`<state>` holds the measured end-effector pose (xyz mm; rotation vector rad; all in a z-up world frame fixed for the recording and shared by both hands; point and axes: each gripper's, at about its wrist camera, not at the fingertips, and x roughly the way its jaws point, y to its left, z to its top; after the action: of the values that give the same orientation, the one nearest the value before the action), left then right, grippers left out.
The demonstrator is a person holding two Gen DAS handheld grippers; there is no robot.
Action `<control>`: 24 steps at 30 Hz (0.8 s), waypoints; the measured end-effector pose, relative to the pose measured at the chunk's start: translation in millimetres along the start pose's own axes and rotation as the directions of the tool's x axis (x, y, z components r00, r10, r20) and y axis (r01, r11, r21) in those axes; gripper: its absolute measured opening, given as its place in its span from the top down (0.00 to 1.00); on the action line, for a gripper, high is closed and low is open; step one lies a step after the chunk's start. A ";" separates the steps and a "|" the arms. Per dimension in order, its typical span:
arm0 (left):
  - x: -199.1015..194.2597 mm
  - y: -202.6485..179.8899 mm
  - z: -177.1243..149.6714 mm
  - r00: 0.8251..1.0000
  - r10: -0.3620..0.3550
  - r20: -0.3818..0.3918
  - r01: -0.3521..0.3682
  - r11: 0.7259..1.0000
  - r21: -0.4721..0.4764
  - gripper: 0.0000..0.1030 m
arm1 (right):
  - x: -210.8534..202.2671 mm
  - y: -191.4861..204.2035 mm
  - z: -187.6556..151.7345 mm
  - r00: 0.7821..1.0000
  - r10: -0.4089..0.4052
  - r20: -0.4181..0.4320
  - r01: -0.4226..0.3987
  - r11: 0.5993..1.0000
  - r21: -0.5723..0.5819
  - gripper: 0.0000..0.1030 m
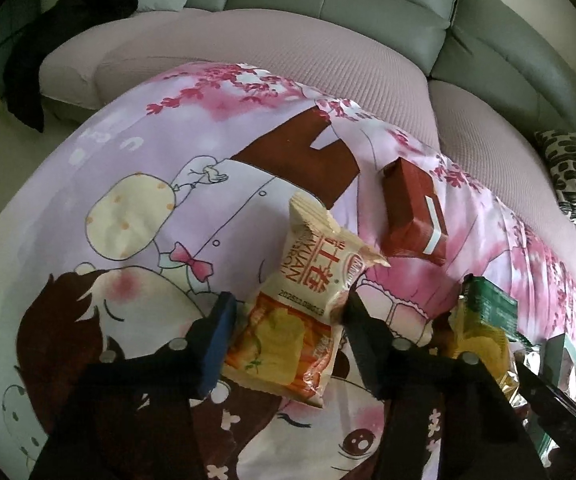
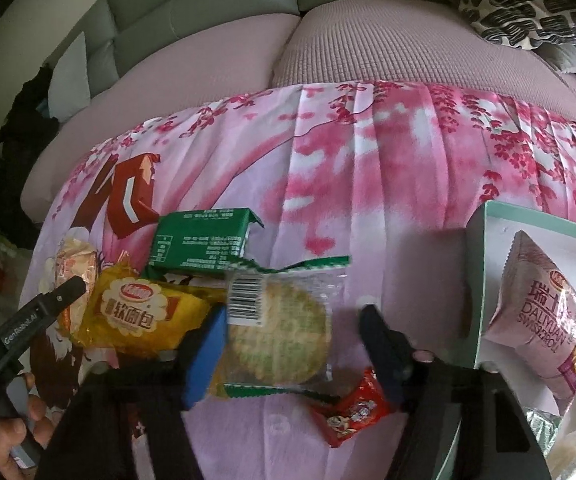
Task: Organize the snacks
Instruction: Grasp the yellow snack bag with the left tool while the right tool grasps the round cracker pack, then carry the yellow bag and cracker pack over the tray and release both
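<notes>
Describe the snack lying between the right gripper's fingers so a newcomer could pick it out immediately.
On the pink cartoon cloth before the sofa, look between the open right gripper. The round pale-green cake lies there in a clear, green-edged wrapper with a barcode; the neighbouring yellow bread pack and green box are opaque.
</notes>
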<state>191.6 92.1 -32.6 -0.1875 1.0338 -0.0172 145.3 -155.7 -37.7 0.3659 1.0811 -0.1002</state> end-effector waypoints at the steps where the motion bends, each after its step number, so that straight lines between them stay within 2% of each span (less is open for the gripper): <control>1: -0.4 -0.5 0.4 1.000 0.001 -0.004 -0.001 1.000 0.000 0.48 | 0.7 0.7 -0.1 1.000 -0.004 -0.001 0.004 1.000 -0.002 0.45; 2: -1.6 -0.9 -0.1 1.000 -0.002 -0.007 0.002 1.000 0.000 0.56 | 1.7 0.8 -0.5 1.000 -0.013 -0.004 0.013 1.000 -0.003 0.47; 3: -2.4 -1.1 0.1 1.000 -0.007 -0.010 0.007 1.000 -0.002 0.59 | 2.9 0.5 -0.8 1.000 -0.012 -0.006 0.012 1.000 -0.001 0.48; 6: -6.0 -1.2 0.0 1.000 0.007 -0.019 -0.008 1.000 -0.011 0.62 | 2.1 -2.5 -2.2 1.000 0.003 0.000 -0.003 1.000 0.013 0.49; 11: -16.5 1.6 -1.8 1.000 0.011 -0.016 -0.012 1.000 -0.023 0.63 | -6.8 -6.6 -3.7 0.999 0.039 0.016 -0.040 0.999 0.036 0.49; 17: -49.8 -0.5 0.8 0.999 0.014 0.047 -0.013 1.000 -0.028 0.63 | -39.5 -10.2 -7.0 0.993 0.074 0.088 -0.080 0.995 0.059 0.50; 24: -83.4 -15.6 -5.9 0.994 0.015 0.106 -0.015 1.000 0.001 0.63 | -89.8 -16.2 -13.1 0.984 0.054 0.171 -0.066 0.996 0.063 0.49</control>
<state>145.0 84.5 38.0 -0.1775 0.9291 0.0052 87.7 -175.2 31.6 0.4440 0.8994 -0.1130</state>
